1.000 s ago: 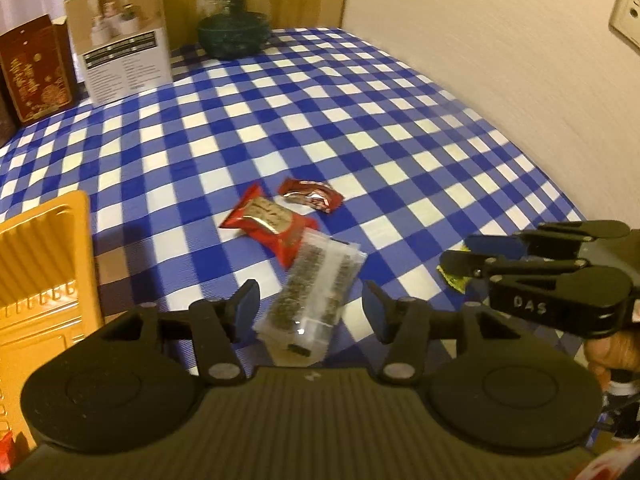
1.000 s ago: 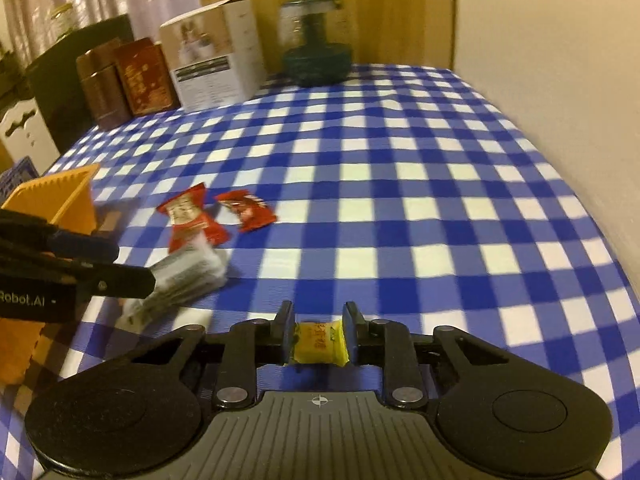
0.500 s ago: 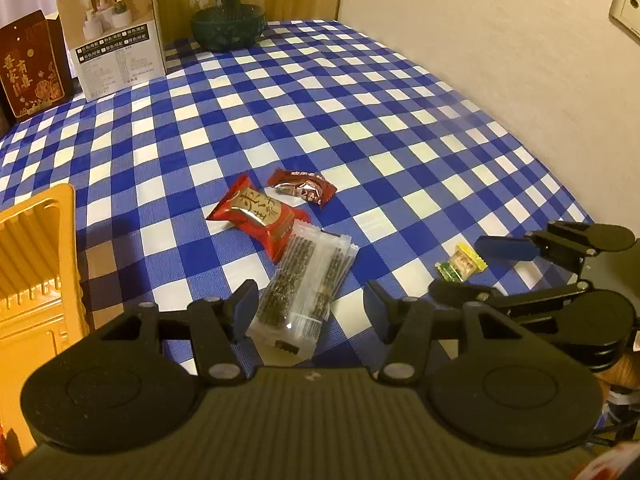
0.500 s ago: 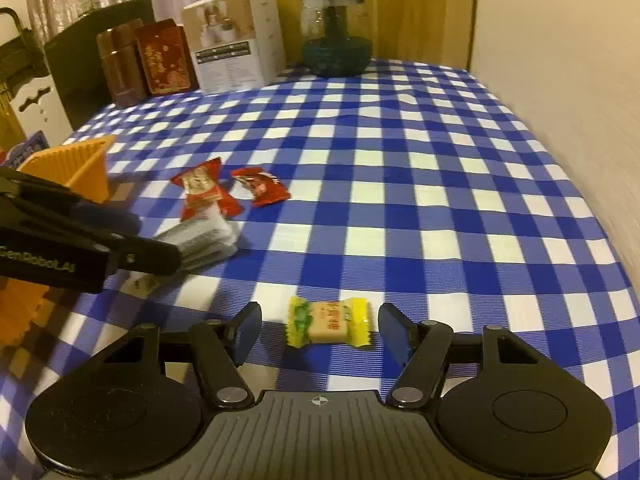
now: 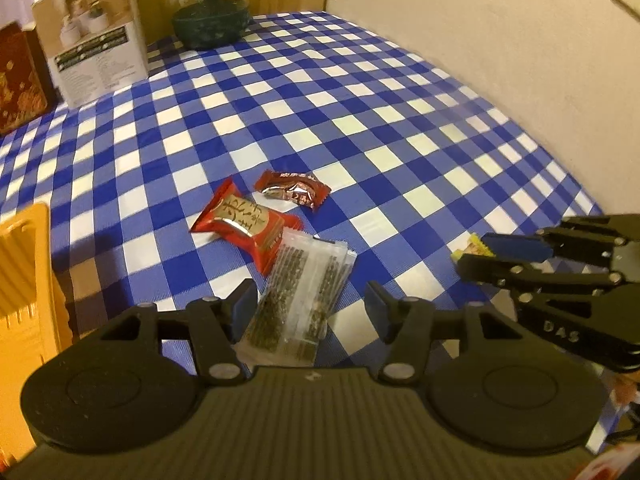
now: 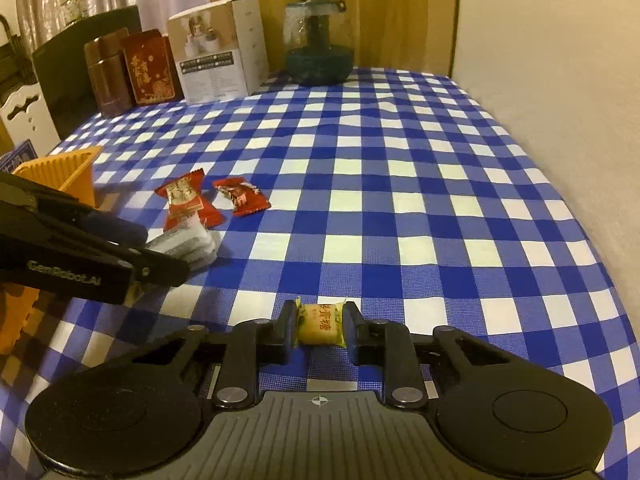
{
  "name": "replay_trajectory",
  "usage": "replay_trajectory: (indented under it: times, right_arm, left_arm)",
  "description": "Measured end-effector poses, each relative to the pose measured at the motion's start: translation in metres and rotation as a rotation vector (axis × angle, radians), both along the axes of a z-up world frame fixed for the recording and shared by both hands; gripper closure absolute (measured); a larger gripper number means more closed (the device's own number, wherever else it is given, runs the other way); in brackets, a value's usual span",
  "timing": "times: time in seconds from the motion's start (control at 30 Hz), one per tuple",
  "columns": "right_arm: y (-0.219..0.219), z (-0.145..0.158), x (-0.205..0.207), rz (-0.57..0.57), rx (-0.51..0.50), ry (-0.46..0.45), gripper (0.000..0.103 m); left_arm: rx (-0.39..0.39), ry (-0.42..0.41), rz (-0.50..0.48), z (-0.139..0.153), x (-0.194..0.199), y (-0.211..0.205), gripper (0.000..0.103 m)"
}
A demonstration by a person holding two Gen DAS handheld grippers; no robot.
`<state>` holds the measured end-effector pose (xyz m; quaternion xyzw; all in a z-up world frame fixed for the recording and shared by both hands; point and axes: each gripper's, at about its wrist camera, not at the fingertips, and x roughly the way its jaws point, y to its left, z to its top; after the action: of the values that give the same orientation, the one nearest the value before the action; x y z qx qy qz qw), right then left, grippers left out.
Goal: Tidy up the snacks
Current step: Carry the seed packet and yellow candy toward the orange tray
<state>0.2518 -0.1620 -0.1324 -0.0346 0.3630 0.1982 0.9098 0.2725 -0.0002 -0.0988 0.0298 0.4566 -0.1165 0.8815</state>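
Observation:
My right gripper (image 6: pixel 320 316) is low over the blue checked cloth. Its jaws are closing, and the pads press the ends of a small yellow candy (image 6: pixel 320 322). In the left wrist view that candy (image 5: pixel 474 242) peeks out between the right gripper's fingers (image 5: pixel 508 246). My left gripper (image 5: pixel 312 300) stands open over a clear packet of dark sticks (image 5: pixel 304 280), which lies between the fingers untouched. Beyond it lie a red packet (image 5: pixel 244 220) and a smaller dark red packet (image 5: pixel 294 190). An orange basket (image 5: pixel 24 280) sits at the left.
A white box (image 6: pixel 218 60), red tins (image 6: pixel 148 66) and a dark glass jar (image 6: pixel 318 48) stand along the table's far end. A pale wall (image 6: pixel 560 80) runs along the right edge of the cloth. The left gripper (image 6: pixel 160 248) reaches in from the left.
The right jaws spread wide, leaving the yellow candy flat on the cloth, then came together on it again. The left gripper kept its place over the clear packet.

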Motion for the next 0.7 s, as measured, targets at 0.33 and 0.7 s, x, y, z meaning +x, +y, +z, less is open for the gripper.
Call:
replay_trajectory:
  times: [0.33,0.7]
  right_arm:
    - [-0.011,0.005,-0.006,-0.044,0.034,0.014,0.079]
    - [-0.015,0.021,-0.018,-0.083,0.056,0.020,0.079]
  left_arm:
    - [0.079,0.026,-0.045,-0.010,0.008,-0.008,0.064]
    - [-0.027,0.039,0.033,0.007,-0.026,-0.003,0.068]
